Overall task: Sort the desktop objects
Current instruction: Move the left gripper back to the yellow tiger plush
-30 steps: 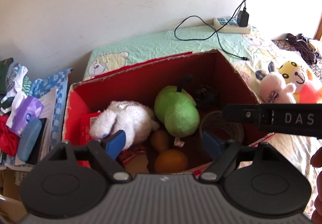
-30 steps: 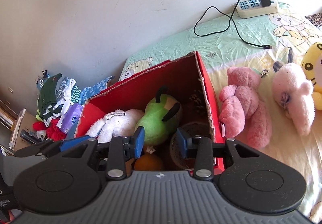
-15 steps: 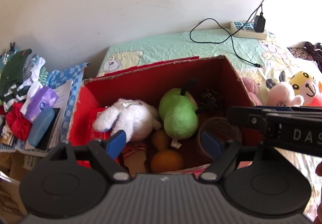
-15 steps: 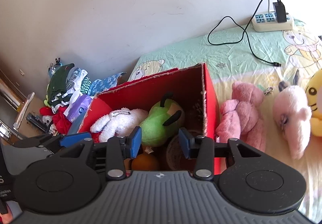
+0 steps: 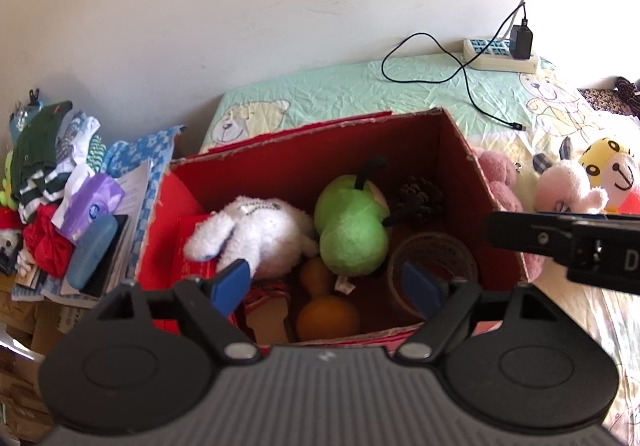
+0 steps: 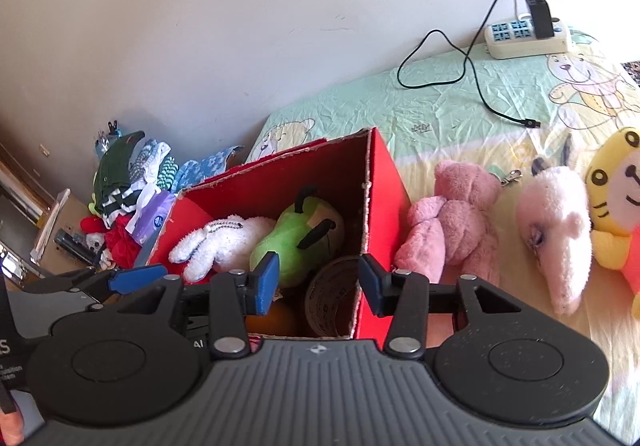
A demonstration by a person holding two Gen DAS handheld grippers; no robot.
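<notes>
A red cardboard box (image 5: 304, 149) (image 6: 384, 181) stands on the bed. Inside lie a white plush (image 5: 256, 230), a green pear plush (image 5: 352, 230), a pine cone (image 5: 420, 197), a tape roll (image 5: 432, 258) and orange fruit (image 5: 326, 320). My left gripper (image 5: 324, 284) is open and empty above the box's near side. My right gripper (image 6: 318, 284) is open and empty above the box's right front corner. To the right of the box lie a pink bear (image 6: 452, 221), a pale pink plush (image 6: 556, 230) and a yellow tiger plush (image 6: 620, 197).
A power strip (image 6: 524, 39) with a charger and black cable lies at the back of the bed by the wall. A heap of clothes, a tissue pack (image 5: 90, 201) and a blue case (image 5: 92, 250) lie left of the box.
Both grippers have pulled back and risen from the box, so more of the bed and wall shows. The right gripper's fingers have opened wider. Nothing in the box moved.
</notes>
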